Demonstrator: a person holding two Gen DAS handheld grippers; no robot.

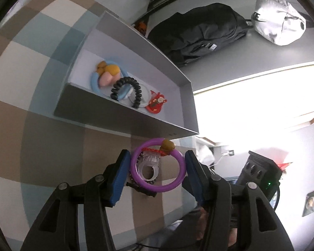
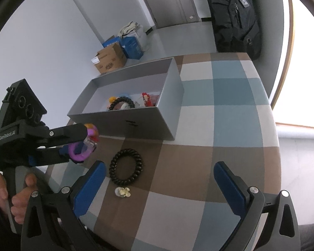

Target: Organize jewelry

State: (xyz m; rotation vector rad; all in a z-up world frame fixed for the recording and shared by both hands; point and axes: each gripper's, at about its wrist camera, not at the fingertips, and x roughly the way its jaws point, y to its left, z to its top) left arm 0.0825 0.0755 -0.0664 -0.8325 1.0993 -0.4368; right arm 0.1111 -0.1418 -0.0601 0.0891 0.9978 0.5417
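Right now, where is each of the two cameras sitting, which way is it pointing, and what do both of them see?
Left wrist: on the left gripper, looking along its blue fingers at the purple bracelet they hold, with the grey box beyond.
Right wrist: on the right gripper, looking down at the checked tablecloth, a black spiral hair tie and a small flower piece; the person's hand shows.
Shared: the box, the purple bracelet, the left gripper.

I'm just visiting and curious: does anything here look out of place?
Yes: a black spiral hair tie and a small pale flower piece lie loose on the checked tablecloth, outside the grey box that holds the other pieces.
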